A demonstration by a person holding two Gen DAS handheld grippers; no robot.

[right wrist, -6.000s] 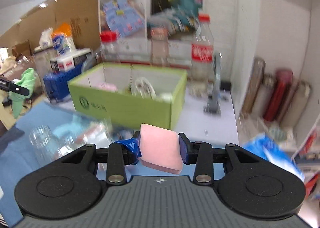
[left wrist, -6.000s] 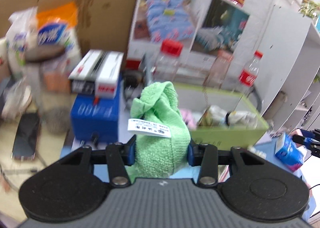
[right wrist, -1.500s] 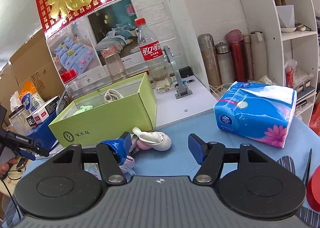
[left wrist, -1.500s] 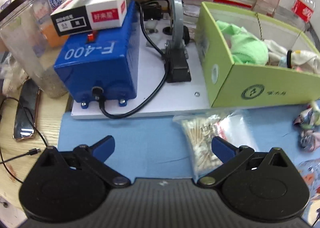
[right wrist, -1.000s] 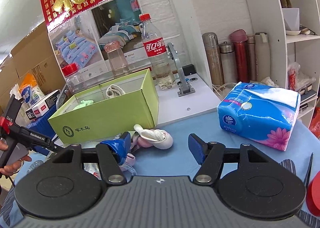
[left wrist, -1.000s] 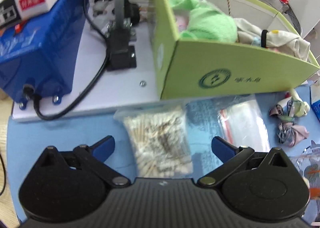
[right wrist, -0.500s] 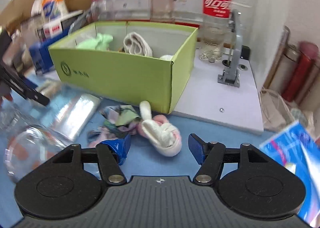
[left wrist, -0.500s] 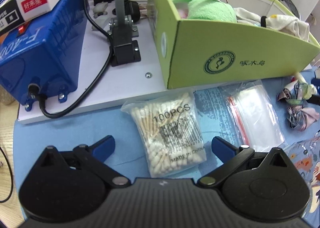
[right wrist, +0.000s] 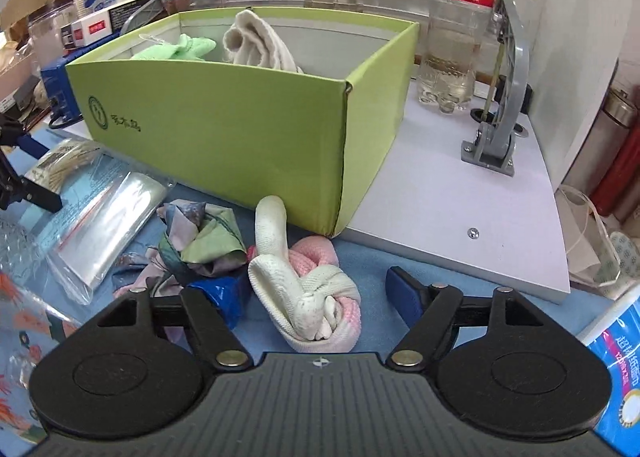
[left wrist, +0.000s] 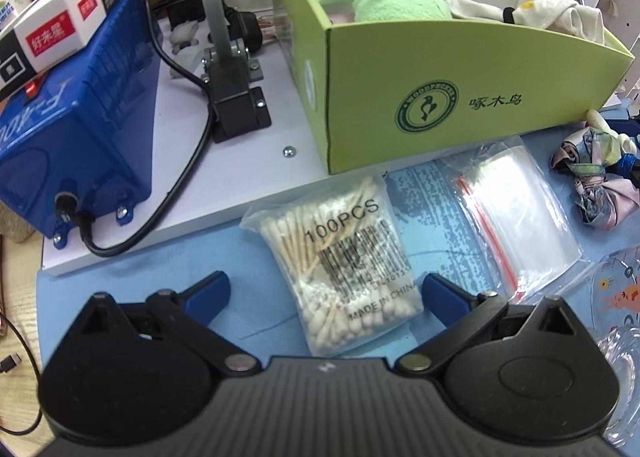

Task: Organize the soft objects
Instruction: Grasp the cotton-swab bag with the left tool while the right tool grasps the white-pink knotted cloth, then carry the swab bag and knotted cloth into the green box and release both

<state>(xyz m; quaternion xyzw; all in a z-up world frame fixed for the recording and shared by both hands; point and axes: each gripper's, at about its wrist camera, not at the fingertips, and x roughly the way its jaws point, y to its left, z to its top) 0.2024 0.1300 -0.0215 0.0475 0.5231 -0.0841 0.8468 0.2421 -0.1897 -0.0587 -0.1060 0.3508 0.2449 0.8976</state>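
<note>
A green cardboard box (left wrist: 460, 97) (right wrist: 224, 125) holds a green cloth (left wrist: 384, 1) (right wrist: 180, 47) and a white cloth (right wrist: 256, 45). My left gripper (left wrist: 324, 289) is open, its jaws on either side of a bag of cotton swabs (left wrist: 344, 257) on the blue mat. My right gripper (right wrist: 316, 289) is open around a knotted white and pink sock bundle (right wrist: 312, 289) lying in front of the box corner. A crumpled patterned cloth (right wrist: 200, 245) (left wrist: 600, 185) lies just left of the bundle.
A clear zip bag (left wrist: 516, 217) (right wrist: 104, 221) lies between the swabs and the patterned cloth. A blue machine (left wrist: 76, 129) with a cable stands left of the box on a white board (right wrist: 460, 217). A cola bottle (right wrist: 456, 25) and grey bracket (right wrist: 496, 117) stand behind; a tissue pack (right wrist: 616, 369) is at the right.
Both grippers held cloths six seconds ago and are open now, and the green cloth lies in the box. The left has come down over the swab bag, the right over the sock bundle.
</note>
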